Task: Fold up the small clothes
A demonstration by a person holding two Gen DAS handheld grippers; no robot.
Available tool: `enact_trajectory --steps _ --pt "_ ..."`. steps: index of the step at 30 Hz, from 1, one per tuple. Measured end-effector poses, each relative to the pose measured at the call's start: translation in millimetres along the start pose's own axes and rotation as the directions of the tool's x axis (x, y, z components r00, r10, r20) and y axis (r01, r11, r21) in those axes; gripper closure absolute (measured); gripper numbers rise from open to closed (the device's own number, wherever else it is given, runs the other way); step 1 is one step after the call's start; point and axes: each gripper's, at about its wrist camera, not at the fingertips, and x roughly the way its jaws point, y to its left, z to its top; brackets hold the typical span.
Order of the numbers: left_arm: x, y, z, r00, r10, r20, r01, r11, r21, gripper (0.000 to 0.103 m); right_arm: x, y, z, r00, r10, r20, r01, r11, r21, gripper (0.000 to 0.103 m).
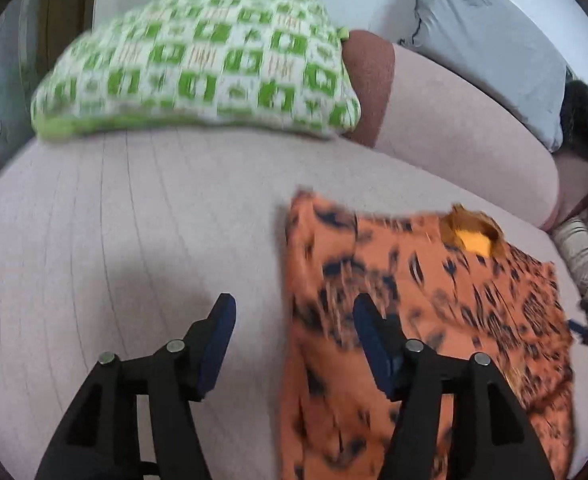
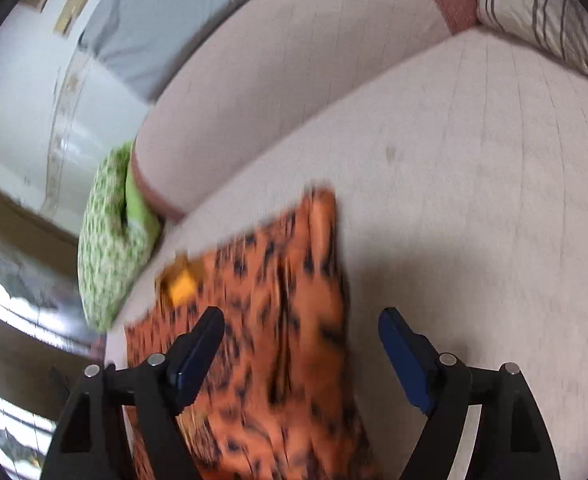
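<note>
A small orange garment with black markings (image 1: 422, 304) lies flat on the pale pink sofa seat (image 1: 125, 216), its neck opening with a yellow label (image 1: 472, 240) towards the backrest. My left gripper (image 1: 294, 312) is open and empty, hovering over the garment's left edge, one finger over bare seat. In the right wrist view the same garment (image 2: 277, 320) lies under my right gripper (image 2: 302, 328), which is open and empty above the garment's right side. The image is blurred by motion.
A green and white checked cushion (image 1: 197, 64) rests at the back left of the seat, also in the right wrist view (image 2: 109, 236). A striped cushion (image 2: 542, 12) lies far right. The sofa backrest (image 1: 454, 120) carries a grey cloth (image 1: 490, 36). Other clothes (image 1: 586, 256) lie at the right.
</note>
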Motion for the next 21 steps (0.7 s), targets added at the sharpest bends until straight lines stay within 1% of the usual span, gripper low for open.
enact_trajectory --steps 1,2,3,4,5,6,7,8,9,10,11,12,13,14,15,16,17,18,19,21 --pt "2 1 -9 0.999 -0.009 -0.033 0.009 1.0 -0.011 0.041 9 0 -4 1.0 0.009 -0.023 -0.009 1.0 0.005 0.021" --pt "7 2 -16 0.998 -0.008 -0.057 0.007 1.0 -0.019 0.041 18 -2 -9 0.999 0.027 -0.037 -0.026 1.0 0.015 0.023" --pt "12 2 -21 0.996 -0.02 -0.085 0.018 0.999 -0.029 0.042 26 -3 -13 0.997 0.058 -0.057 -0.056 0.998 0.03 0.038" --pt "15 1 -25 0.997 -0.019 -0.076 0.017 1.0 -0.021 0.059 44 -3 -18 0.993 0.067 -0.092 -0.061 0.996 0.066 0.059" --pt "16 0 -23 0.998 0.0 -0.063 -0.001 1.0 -0.002 0.097 45 -4 -19 0.994 0.07 -0.087 -0.061 0.993 0.097 0.081" --pt "12 -1 -22 0.996 -0.029 -0.085 0.027 0.999 -0.024 0.097 39 -1 -24 0.995 0.076 -0.064 -0.07 0.993 0.098 0.084" --pt "2 -1 -17 0.998 -0.037 -0.056 0.034 0.999 -0.038 0.097 24 7 -25 0.997 0.079 -0.025 -0.077 0.994 0.072 0.084" --pt "-4 -5 -14 0.999 -0.025 -0.028 0.024 1.0 -0.012 0.097 16 10 -26 0.997 0.08 0.016 -0.081 0.995 0.065 0.088" --pt "-8 -8 -15 1.0 -0.019 -0.013 0.019 1.0 0.013 0.097 7 7 -27 0.996 0.076 0.047 -0.08 0.993 0.083 0.091" --pt "1 -6 -20 0.999 -0.008 -0.037 0.009 1.0 0.016 0.097 12 -4 -31 0.998 0.056 0.033 -0.059 0.992 0.111 0.091" --pt "12 -2 -26 0.996 0.012 -0.086 -0.011 1.0 0.009 0.096 27 -14 -34 1.0 0.002 -0.025 0.002 0.992 0.123 0.091" --pt "21 2 -32 0.995 0.018 -0.097 -0.018 1.0 0.0 0.095 43 -23 -39 0.997 -0.007 -0.08 0.017 0.991 0.131 0.088" --pt "16 1 -29 0.996 0.022 -0.084 -0.022 1.0 0.003 0.095 39 -26 -40 0.998 0.026 -0.051 -0.019 0.99 0.143 0.087" --pt "9 -2 -25 0.997 0.02 -0.073 -0.019 1.0 0.002 0.094 28 -21 -37 0.999 0.035 -0.022 -0.031 0.989 0.144 0.081" --pt "0 -4 -21 0.999 -0.005 -0.054 0.005 1.0 -0.002 0.091 17 -15 -35 1.0 0.017 0.016 -0.018 0.992 0.126 0.069" --pt "-6 -5 -19 0.999 -0.012 -0.042 0.012 1.0 0.0 0.085 7 -3 -32 0.998 -0.029 0.055 0.024 0.996 0.082 0.055" --pt "-15 -7 -17 1.0 -0.012 -0.02 0.012 1.0 0.016 0.081 -5 7 -30 0.992 -0.085 0.094 0.081 0.996 0.045 0.026" --pt "-23 -9 -16 1.0 -0.017 0.007 0.017 0.999 0.036 0.08 -15 14 -28 0.987 -0.097 0.131 0.097 0.995 0.01 0.026" --pt "-32 -12 -14 0.999 -0.036 0.031 0.034 0.998 0.053 0.079 -23 27 -26 0.988 -0.046 0.148 0.052 0.998 -0.036 0.026" --pt "-36 -23 -11 0.995 -0.095 0.035 0.093 0.994 0.058 0.076 -24 39 -19 0.991 0.091 0.103 -0.085 0.994 -0.063 0.026"
